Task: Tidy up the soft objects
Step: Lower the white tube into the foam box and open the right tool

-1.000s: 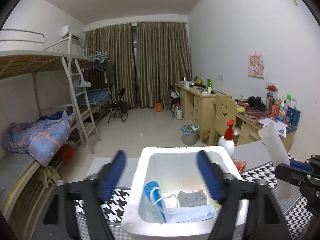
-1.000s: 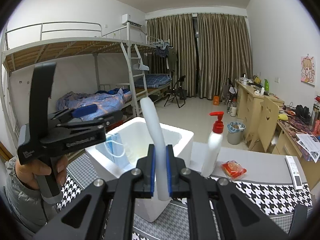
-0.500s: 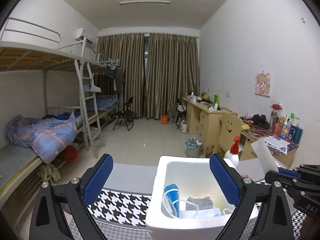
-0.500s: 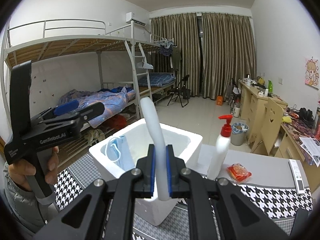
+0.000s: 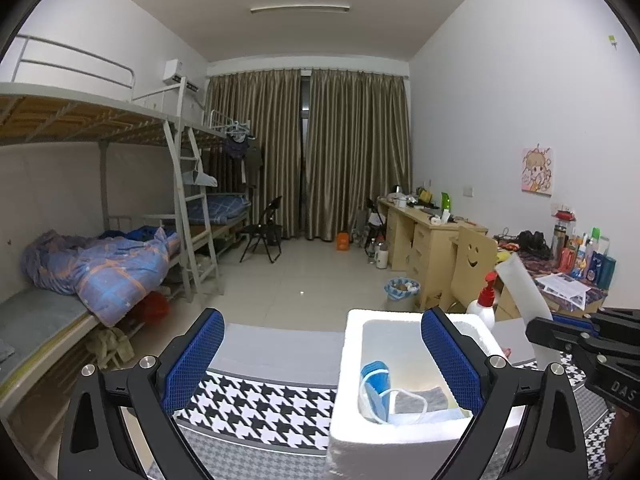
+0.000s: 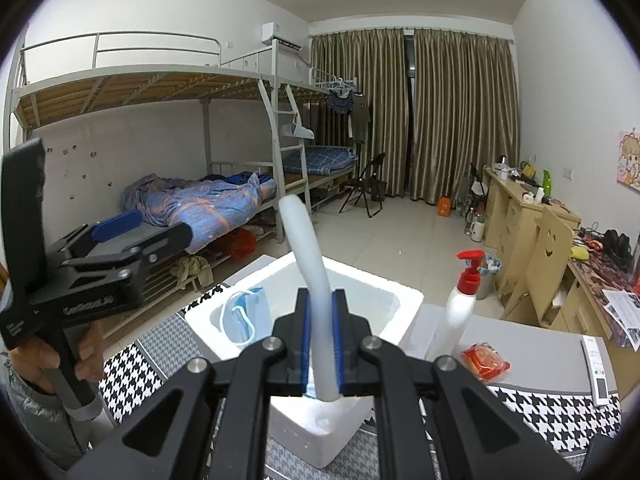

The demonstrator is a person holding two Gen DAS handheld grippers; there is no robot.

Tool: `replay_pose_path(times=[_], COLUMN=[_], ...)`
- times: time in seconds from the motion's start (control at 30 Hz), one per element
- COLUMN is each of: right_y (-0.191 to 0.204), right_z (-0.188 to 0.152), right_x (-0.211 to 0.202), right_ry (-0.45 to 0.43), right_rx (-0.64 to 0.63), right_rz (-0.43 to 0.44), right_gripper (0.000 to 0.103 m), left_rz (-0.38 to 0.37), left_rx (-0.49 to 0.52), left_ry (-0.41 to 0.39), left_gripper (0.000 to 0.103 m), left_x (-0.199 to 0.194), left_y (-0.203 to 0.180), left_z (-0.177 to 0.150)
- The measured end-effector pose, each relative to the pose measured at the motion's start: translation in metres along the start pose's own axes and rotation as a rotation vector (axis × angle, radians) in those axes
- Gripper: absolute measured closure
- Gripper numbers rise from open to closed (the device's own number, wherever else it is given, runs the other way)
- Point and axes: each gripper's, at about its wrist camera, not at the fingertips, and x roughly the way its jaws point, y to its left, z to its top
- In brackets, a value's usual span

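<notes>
A white foam box [image 5: 400, 436] stands on the houndstooth table cloth [image 5: 260, 404]. Inside it lie a blue face mask [image 5: 376, 384] and a grey one [image 5: 424, 398]. My left gripper [image 5: 322, 360] is open wide with nothing between its blue pads; it hangs to the box's near left. In the right wrist view a hand holds the left gripper [image 6: 164, 225] left of the box [image 6: 404, 300], where the blue mask [image 6: 244, 316] leans against the wall. My right gripper [image 6: 320, 344] is shut on a bent white foam strip [image 6: 308, 248] over the box's near edge. The strip [image 5: 524, 292] rises at the box's right.
A white pump bottle with a red top [image 6: 464, 300], a red packet [image 6: 484, 360] and a remote [image 6: 598, 368] lie on the table right of the box. Bunk beds [image 6: 200, 200] line the left wall and desks [image 6: 520, 208] the right.
My left gripper has opened wider and drawn back to the left, off the box it straddled. The masks stay in the box. The right gripper keeps its hold on the strip.
</notes>
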Motion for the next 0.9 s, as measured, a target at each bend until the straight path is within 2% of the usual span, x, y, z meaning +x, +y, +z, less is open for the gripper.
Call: replay_pose_path(times=[0.9], right_y=[0.007], right_z=[-0.002], right_x=[0.036], right_ry=[0.084], right_rx=[0.005], right_rz=[0.047], right_gripper=[0.09], left_rz=[0.07], left_rx=[-0.007], left_ry=[-0.016], left_gripper=[0.002], left_x=[-0.019], left_y=[0.027], left_z=[-0.008])
